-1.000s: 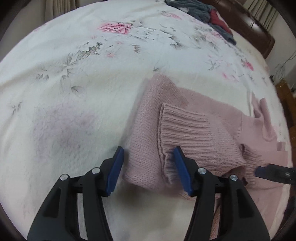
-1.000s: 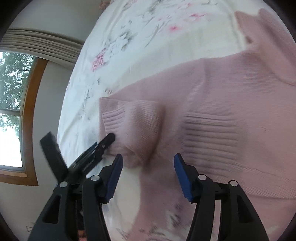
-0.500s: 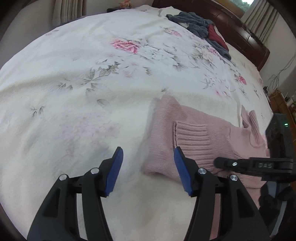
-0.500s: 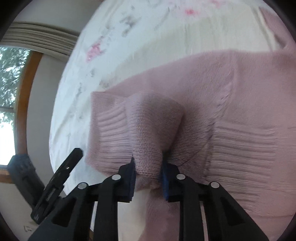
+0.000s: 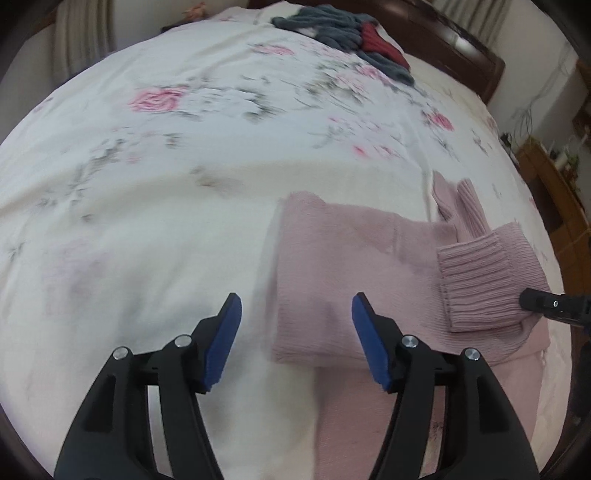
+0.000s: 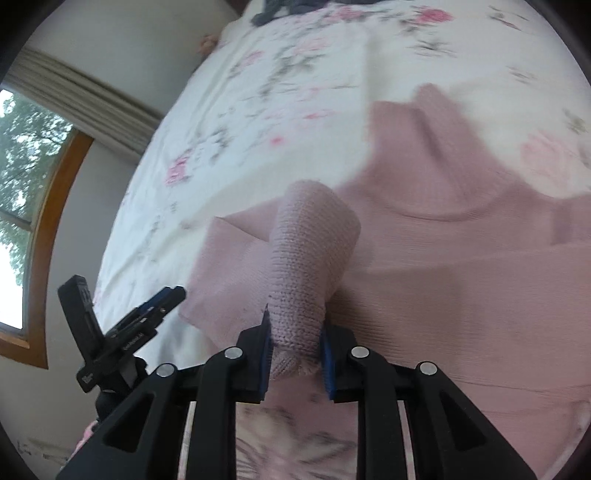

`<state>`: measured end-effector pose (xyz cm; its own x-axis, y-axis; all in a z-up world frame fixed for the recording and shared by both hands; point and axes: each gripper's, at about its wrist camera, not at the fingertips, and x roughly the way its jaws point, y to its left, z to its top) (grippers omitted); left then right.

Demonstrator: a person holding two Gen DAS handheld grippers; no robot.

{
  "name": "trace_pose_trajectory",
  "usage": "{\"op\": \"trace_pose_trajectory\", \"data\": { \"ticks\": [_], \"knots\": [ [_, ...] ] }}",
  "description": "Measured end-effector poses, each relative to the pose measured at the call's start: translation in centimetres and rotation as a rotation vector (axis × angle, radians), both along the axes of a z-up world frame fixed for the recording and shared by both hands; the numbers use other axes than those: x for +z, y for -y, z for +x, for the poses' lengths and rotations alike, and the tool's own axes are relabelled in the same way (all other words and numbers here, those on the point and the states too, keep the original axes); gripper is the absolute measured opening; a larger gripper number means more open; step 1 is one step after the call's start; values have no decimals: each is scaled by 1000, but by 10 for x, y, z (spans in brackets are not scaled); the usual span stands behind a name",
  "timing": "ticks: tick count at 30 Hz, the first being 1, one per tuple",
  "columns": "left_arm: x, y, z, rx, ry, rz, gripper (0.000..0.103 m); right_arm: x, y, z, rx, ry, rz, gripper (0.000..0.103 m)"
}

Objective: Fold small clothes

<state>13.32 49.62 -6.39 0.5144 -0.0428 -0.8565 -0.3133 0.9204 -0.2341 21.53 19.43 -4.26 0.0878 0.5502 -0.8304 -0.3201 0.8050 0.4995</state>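
A small pink knitted sweater [image 5: 343, 266] lies on the floral bed sheet [image 5: 166, 177], its body spread wide in the right wrist view [image 6: 461, 266]. My right gripper [image 6: 295, 350] is shut on the sweater's sleeve [image 6: 314, 240], which hangs lifted above the body. In the left wrist view the ribbed cuff [image 5: 476, 277] of that sleeve is held by the right gripper's tip [image 5: 546, 306] at the right edge. My left gripper [image 5: 295, 339] is open above the sweater's folded near-left corner, with nothing between its fingers. It appears at the lower left of the right wrist view [image 6: 147, 306].
A heap of grey and red clothes [image 5: 347, 33] lies at the far end of the bed by a dark wooden headboard [image 5: 461, 48]. Wooden furniture [image 5: 554, 184] stands beyond the bed's right side. A window [image 6: 22, 192] and a curtain [image 6: 85, 92] are to the left.
My right gripper shut on the sleeve and has lifted it, carrying the cuff rightward across the sweater. My left gripper drew back, still open.
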Motion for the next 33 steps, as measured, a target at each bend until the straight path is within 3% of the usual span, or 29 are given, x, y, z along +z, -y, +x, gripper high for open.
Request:
{"op": "trace_pose_trajectory", "data": {
  "ticks": [9, 12, 14, 15, 20, 23, 27, 33],
  "knots": [
    [-20, 36, 18, -61, -55, 90, 71, -40, 59, 12, -80, -33, -76, 24],
    [-34, 38, 21, -67, -97, 104, 71, -53, 64, 10, -83, -48, -123, 34],
    [-42, 37, 22, -68, -119, 98, 71, -54, 62, 7, -76, -22, -166, 37],
    [-43, 37, 21, -68, -118, 96, 72, -50, 61, 5, -75, -5, -182, 43],
    [-26, 39, 18, -77, -80, 111, 72, -13, 40, -8, -12, 128, -232, 52],
    [-12, 45, 19, -92, -50, 99, 75, -7, 8, -13, 70, 122, -219, 53],
    [-9, 54, 25, -109, -55, 104, 75, -21, -30, -17, 155, 116, -295, 54],
    [-32, 50, 30, -95, -104, 63, 75, -54, -55, -14, 189, 109, -426, 63]
  ]
}}
